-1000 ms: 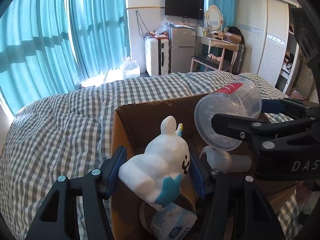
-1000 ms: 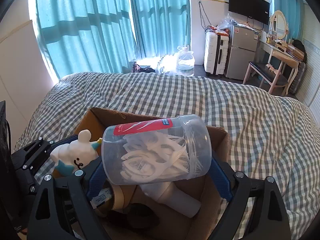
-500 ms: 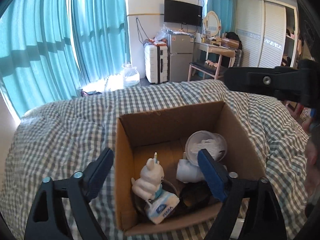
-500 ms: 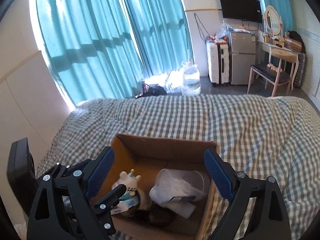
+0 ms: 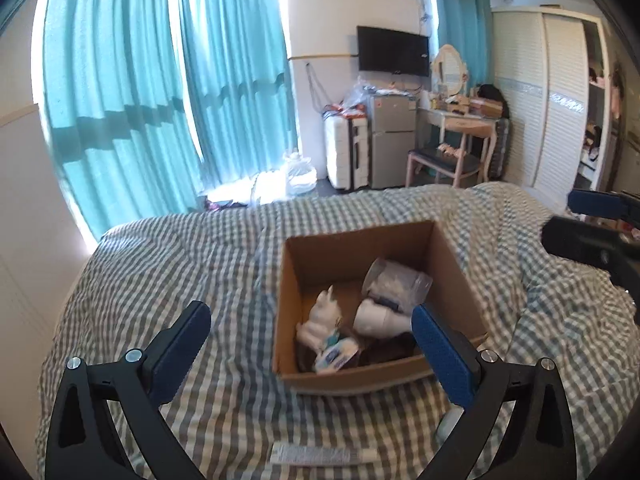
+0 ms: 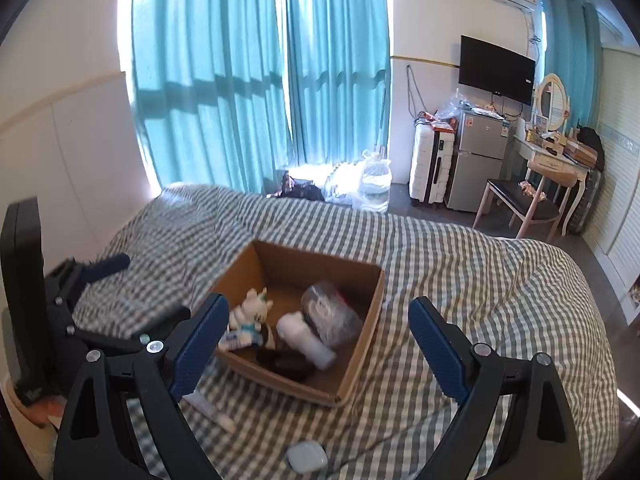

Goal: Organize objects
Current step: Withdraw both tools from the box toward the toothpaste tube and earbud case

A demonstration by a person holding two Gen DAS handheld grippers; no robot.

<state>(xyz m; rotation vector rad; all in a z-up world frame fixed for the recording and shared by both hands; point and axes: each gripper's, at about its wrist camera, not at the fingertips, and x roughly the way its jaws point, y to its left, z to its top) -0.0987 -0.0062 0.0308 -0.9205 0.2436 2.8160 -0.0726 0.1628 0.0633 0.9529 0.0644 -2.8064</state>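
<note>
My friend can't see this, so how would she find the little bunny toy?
Look at the checked bed, then the open cardboard box on it. The bunny toy sits in the box's left side, next to a clear jar. It is the only white figure with ears and a blue front.

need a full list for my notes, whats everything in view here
cardboard box: 1, brown, open, on the bed
rabbit figurine: 1, white with teal, in the box, left side
clear jar: 1, transparent, white contents, lying in the box
white bottle: 1, lying in the box beside the jar
dark item: 1, black, box front, unclear what
small packet: 1, white and blue, in the box by the figurine
tube: 1, white, on the bed in front of the box
small case: 1, pale blue, on the bed
bed cover: 1, grey-white check
left hand-held gripper: 1, black with blue pads, open, empty
right hand-held gripper: 1, same colours, open, empty
</note>
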